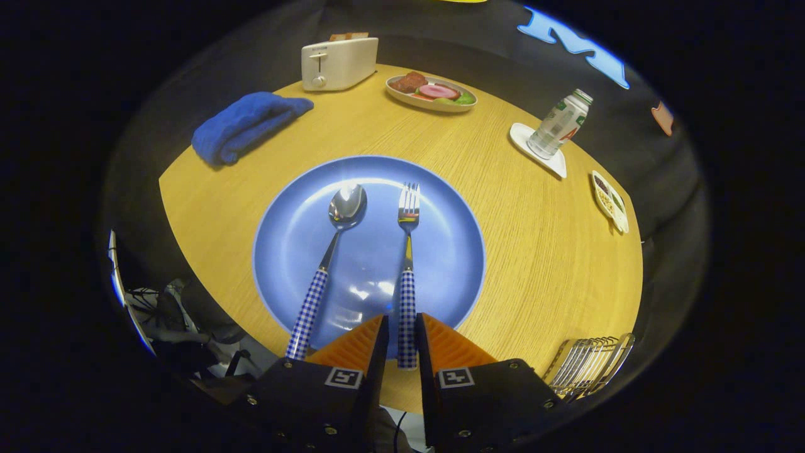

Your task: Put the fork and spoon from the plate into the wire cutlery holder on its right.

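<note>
tongs (402, 327) are nearly closed around the checked blue-and-white handle of the steel fork (408, 264) lying on the round blue plate (453, 251) beside the matching spoon (330, 251), silver wire cutlery holder (588, 365) sitting right of it on the round wooden bench (534, 251).

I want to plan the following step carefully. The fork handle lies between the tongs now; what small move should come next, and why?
Probably lift the fork straight up off the blue plate. The tongs appear shut on its checkered handle, while its tines rest on the plate beside the spoon. Once clear, it can go toward the wire cutlery holder on the right.
</note>
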### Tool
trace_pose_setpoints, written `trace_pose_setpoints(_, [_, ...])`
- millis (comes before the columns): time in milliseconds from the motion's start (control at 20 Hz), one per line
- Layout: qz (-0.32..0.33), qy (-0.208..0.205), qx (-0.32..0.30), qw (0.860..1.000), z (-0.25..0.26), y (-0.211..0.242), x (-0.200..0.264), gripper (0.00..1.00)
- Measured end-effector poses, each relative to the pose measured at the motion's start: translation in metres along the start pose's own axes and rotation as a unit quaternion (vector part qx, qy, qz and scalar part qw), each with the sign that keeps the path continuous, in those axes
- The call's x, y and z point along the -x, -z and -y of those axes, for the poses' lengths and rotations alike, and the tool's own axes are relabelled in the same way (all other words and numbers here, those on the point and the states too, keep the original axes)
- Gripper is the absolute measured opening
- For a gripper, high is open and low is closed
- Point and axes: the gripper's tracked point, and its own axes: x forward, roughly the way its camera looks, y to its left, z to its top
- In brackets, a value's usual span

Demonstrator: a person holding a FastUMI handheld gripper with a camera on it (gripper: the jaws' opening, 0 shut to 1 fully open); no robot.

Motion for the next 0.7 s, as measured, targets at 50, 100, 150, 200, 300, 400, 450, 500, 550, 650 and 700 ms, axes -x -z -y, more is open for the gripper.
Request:
trace_pose_setpoints(50, [-0.006,-0.004,0.010,1.000,0.000,-0.003,0.000,0.29])
trace_pose_setpoints(100, [-0.009,-0.005,0.010,1.000,0.001,0.000,-0.008,0.29])
trace_pose_setpoints(150, [-0.013,-0.009,0.010,1.000,0.002,-0.001,-0.002,0.10])
trace_pose_setpoints(200, [-0.016,-0.010,0.012,1.000,0.002,-0.003,-0.005,0.10])
trace_pose_setpoints(300, [-0.023,-0.012,0.014,1.000,0.004,-0.005,-0.003,0.10])
trace_pose_setpoints(400, [-0.023,-0.009,0.018,1.000,0.010,-0.007,0.006,0.10])
trace_pose_setpoints(450, [-0.018,-0.006,0.020,1.000,0.015,-0.010,0.013,0.10])
trace_pose_setpoints(500, [-0.015,-0.001,0.021,1.000,0.020,-0.012,0.020,0.10])
trace_pose_setpoints(550, [-0.015,0.004,0.022,1.000,0.025,-0.012,0.029,0.10])
trace_pose_setpoints(650, [-0.006,0.015,0.020,1.000,0.037,-0.015,0.047,0.10])
trace_pose_setpoints(700, [-0.006,0.018,0.020,1.000,0.042,-0.014,0.056,0.10])
